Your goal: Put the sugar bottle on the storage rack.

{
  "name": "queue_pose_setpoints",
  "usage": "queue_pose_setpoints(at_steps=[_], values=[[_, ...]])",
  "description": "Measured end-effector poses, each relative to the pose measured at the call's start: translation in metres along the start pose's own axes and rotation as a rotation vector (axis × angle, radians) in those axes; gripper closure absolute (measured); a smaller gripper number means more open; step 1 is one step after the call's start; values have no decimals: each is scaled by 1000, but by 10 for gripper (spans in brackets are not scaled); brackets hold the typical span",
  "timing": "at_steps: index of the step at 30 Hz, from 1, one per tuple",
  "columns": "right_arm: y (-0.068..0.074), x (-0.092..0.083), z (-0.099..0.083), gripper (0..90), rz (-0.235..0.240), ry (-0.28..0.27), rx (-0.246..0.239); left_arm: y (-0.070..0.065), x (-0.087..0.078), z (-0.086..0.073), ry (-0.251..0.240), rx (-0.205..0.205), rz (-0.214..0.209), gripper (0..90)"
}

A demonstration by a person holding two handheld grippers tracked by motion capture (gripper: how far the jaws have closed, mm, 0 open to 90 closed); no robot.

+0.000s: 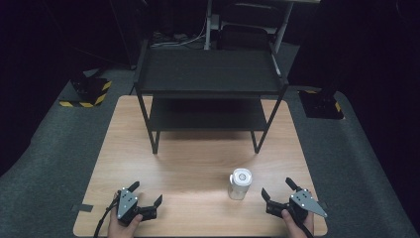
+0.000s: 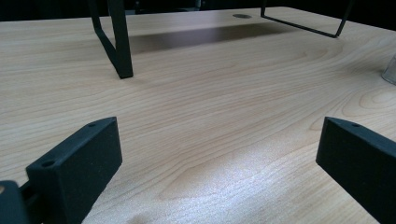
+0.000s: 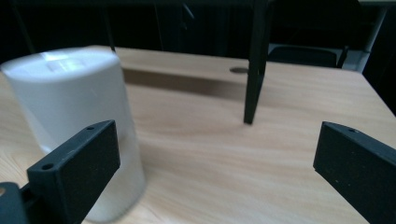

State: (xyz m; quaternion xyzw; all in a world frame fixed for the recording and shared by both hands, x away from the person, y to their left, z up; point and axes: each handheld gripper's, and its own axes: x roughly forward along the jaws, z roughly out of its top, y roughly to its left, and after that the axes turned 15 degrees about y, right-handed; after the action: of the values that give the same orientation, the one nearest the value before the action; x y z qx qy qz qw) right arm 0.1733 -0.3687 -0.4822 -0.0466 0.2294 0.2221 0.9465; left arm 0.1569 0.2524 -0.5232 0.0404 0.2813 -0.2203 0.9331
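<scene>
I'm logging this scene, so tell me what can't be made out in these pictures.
- White container: what is inside it, hidden by its frosted wall and lid in the high view; its left side is cut off in the right gripper view.
- Lower shelf of the black rack: its back part is shadowed by the top shelf.
- Room beyond the table: too dark.

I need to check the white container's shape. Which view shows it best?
The high view: the whole white container stands upright on the table, cap visible. The right gripper view shows it close but cropped behind one jaw. The left gripper view catches a sliver at its right edge.
</scene>
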Motion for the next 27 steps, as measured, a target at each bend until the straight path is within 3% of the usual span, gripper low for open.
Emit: queue_pose_setpoints(at_steps=[8, 16, 21, 27], values=[[20, -3, 11, 0, 37, -39, -22, 1, 0, 0, -2, -3, -4, 5], [47, 9, 12, 1, 87, -33, -53, 2, 0, 0, -2, -5, -10, 5], [65, 22, 10, 3, 77, -17, -70, 3, 0, -1, -2, -6, -13, 5], [90, 43, 6, 3, 2, -13, -76, 3, -1, -1, -3, -8, -15, 5]])
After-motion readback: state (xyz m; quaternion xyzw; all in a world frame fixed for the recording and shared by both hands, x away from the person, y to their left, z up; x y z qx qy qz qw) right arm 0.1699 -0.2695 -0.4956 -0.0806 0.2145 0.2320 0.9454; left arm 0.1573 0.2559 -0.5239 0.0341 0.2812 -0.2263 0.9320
